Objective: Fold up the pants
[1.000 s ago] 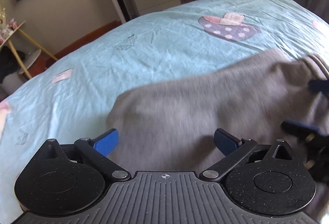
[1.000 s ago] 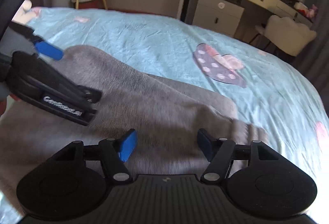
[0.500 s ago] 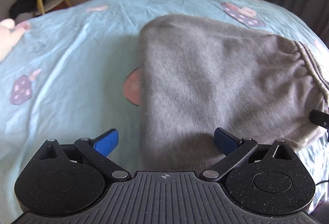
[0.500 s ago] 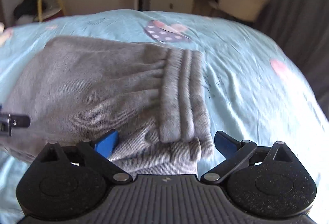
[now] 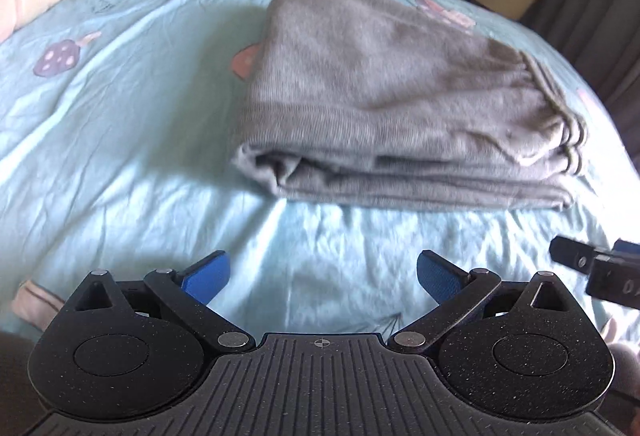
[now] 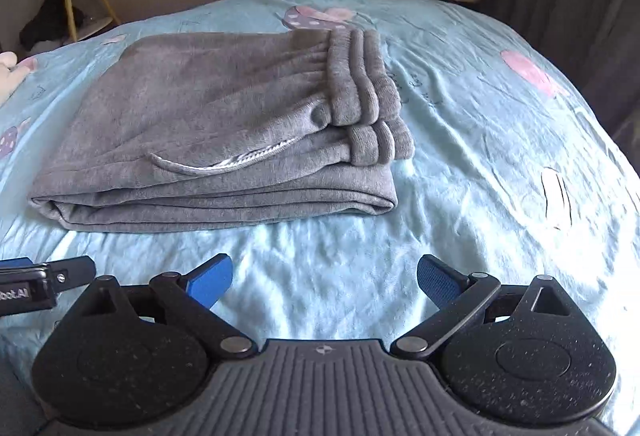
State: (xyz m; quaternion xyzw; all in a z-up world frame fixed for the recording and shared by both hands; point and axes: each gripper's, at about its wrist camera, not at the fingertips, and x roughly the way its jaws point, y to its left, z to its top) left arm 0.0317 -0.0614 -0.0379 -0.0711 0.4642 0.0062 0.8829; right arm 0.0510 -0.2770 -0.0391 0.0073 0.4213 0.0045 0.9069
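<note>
Both grippers (image 5: 323, 278) (image 6: 325, 278) withdrawn, empty, pants (image 6: 224, 140) folded

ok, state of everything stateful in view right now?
pants: folded into a flat stack, lying on the bed, untouched
drawstring: hanging loose out of the fold
left tongs: open, empty
right tongs: open, empty
bedsheet: wrinkled

A bed (image 6: 480, 156) covered in a wrinkled light blue sheet (image 5: 120, 140) printed with pink and purple shapes. Grey pants (image 6: 208, 132) lie folded in a flat stack on it, waistband to the right.
</note>
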